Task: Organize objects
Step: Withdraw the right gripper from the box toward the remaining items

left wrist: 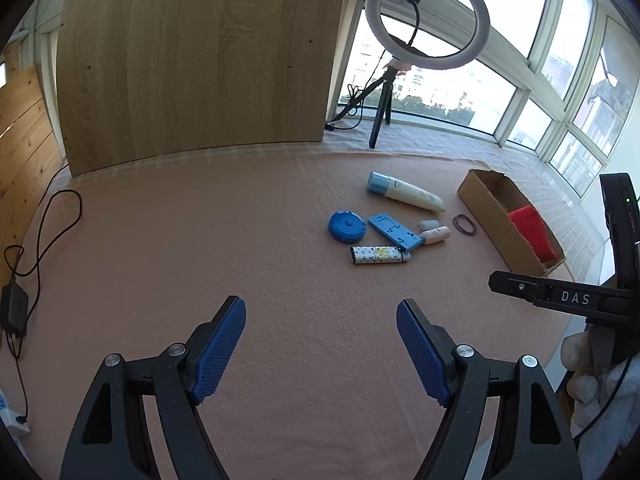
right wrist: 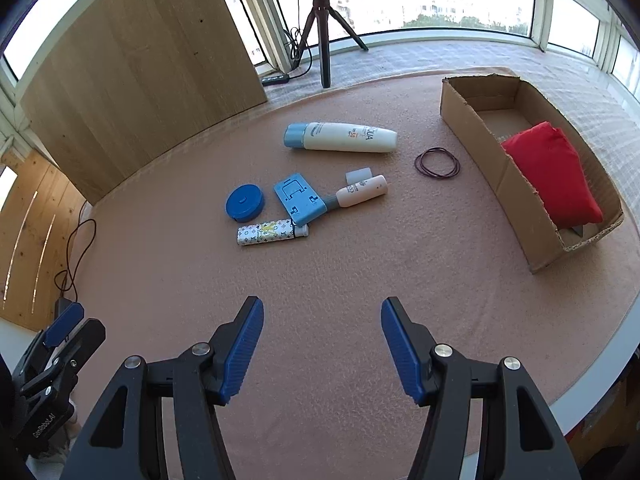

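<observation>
Loose items lie on the pink mat: a white sunscreen bottle (right wrist: 344, 137) with a blue cap, a round blue tape measure (right wrist: 244, 202), a blue plastic stand (right wrist: 299, 199), a small white tube (right wrist: 359, 193), a patterned lighter (right wrist: 269, 233) and dark rubber bands (right wrist: 437, 163). A cardboard box (right wrist: 516, 184) at the right holds a red pouch (right wrist: 552, 172). My right gripper (right wrist: 322, 312) is open, well short of the items. My left gripper (left wrist: 320, 314) is open too, with the bottle (left wrist: 406, 191), tape measure (left wrist: 347, 227) and box (left wrist: 506, 236) ahead to its right.
A wooden board (left wrist: 196, 60) leans upright at the back. A ring light on a tripod (left wrist: 426, 16) stands by the windows. Cables and a black adapter (left wrist: 14, 306) lie at the mat's left edge. A gloved hand (left wrist: 592, 372) holds the other gripper at the right.
</observation>
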`<state>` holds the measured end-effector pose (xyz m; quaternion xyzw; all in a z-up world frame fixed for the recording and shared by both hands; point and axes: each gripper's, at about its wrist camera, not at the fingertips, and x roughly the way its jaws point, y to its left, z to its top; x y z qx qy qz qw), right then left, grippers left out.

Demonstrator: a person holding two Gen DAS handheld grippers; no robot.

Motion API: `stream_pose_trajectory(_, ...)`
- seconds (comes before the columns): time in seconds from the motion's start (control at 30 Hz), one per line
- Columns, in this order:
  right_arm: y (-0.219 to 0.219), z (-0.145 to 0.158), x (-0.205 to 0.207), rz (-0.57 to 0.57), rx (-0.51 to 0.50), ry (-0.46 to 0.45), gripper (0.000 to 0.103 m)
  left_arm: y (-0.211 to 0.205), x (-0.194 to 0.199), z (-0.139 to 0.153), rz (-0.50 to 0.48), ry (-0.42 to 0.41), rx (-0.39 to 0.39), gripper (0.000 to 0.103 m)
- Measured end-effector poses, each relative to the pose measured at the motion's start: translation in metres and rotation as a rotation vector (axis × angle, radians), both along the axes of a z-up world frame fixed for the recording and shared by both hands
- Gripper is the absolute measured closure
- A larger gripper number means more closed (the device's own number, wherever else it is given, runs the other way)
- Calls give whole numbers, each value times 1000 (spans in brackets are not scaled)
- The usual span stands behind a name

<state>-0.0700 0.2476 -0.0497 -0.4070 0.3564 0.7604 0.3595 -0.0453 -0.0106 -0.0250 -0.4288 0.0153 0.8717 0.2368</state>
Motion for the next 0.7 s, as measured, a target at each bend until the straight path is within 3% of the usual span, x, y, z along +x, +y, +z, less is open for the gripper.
stream_pose_trajectory(0.7,83,14,6,271,71,48,46,45,-14,-23,198,-24,-22,23)
